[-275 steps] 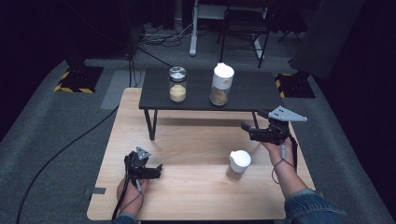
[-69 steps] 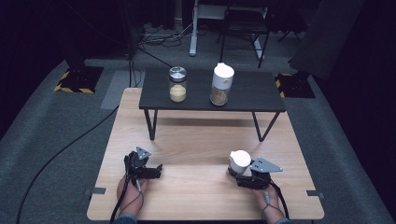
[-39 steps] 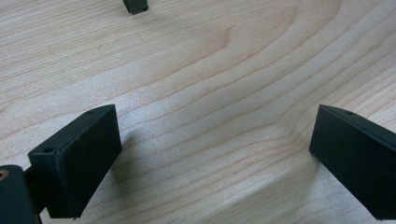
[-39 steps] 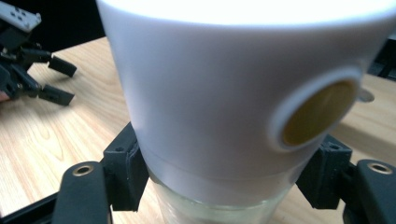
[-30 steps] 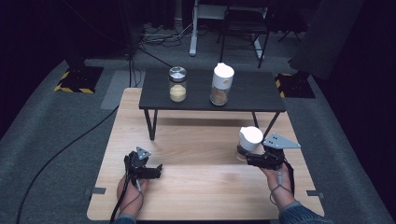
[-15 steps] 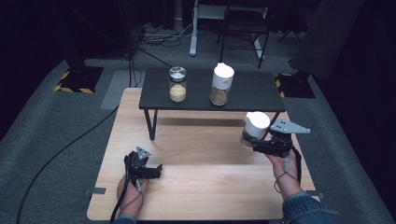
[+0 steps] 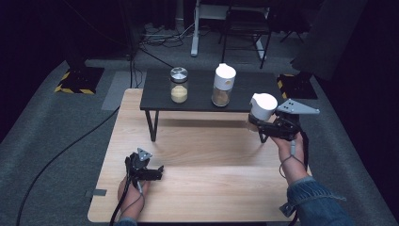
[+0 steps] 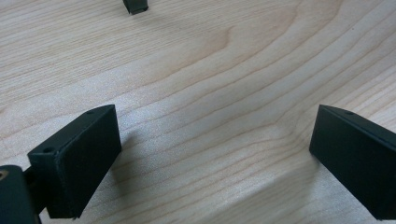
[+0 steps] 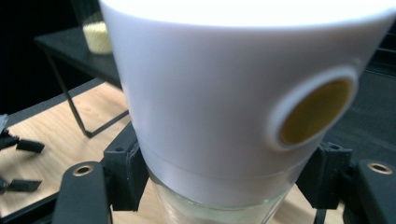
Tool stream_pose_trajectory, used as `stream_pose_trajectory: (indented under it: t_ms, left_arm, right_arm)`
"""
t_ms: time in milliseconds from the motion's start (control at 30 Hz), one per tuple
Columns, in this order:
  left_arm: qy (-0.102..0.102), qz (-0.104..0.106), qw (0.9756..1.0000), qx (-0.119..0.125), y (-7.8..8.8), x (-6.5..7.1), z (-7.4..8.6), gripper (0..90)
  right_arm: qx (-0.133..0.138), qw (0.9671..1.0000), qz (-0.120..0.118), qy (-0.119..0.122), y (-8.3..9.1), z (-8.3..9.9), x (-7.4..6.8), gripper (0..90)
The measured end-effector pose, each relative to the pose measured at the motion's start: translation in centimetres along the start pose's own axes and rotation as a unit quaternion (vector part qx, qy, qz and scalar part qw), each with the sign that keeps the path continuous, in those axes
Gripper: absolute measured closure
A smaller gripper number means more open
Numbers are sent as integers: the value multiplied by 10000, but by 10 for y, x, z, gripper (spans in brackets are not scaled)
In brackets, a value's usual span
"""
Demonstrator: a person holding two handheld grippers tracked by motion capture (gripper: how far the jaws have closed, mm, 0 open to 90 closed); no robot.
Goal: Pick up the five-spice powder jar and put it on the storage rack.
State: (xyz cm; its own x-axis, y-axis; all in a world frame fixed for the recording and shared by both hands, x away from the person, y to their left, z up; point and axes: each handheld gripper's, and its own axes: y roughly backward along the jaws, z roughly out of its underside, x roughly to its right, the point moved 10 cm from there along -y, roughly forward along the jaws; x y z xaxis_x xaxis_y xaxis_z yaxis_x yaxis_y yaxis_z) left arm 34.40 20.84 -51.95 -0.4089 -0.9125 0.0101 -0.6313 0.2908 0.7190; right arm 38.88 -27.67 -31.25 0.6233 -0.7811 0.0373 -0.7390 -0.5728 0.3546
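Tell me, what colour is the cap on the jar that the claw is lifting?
White, over a clear glass body. The cap shows best in the right gripper view.

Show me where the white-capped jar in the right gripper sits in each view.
High view: white-capped jar at right, held off the table by the right gripper, beside the shelf's right end.
Left gripper view: wooden tabletop between its open jaws.
Right gripper view: centre, close up.
Shared landmark: black shelf.
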Motion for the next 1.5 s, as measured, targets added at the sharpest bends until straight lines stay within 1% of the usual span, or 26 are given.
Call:
stream_pose_trajectory:
  t_ms: [167,333,433,667,867,1000,1133,1400,1500]
  left_arm:
    - [2,-2,10000,1,0,0,0,21]
    - [-5,-6,10000,-1,0,0,0,20]
    - [-2,-5,10000,-1,0,0,0,21]
    - [-19,-19,10000,4,0,0,0,21]
    - [-19,-20,10000,3,0,0,0,21]
    - [-16,-18,10000,4,0,0,0,20]
    - [-17,-18,10000,4,0,0,0,20]
    - [-17,-22,10000,3,0,0,0,20]
    - [-17,-20,10000,4,0,0,0,21]
  right_arm:
    - [47,9999,82,62,-3,-18,4,298]
    - [72,9999,133,33,-10,-35,12,298]
    - [81,9998,192,-3,-16,-43,17,298]
    - [6,9994,342,37,-31,-57,27,298]
    - [-70,9992,391,-84,-44,-58,36,298]
    - [-81,9992,378,-139,-51,-56,40,298]
    - [-97,9991,374,-181,-57,-54,41,298]
    - [-249,9987,367,-260,-67,-50,44,298]
    - [-208,9988,347,-266,-68,-48,45,297]
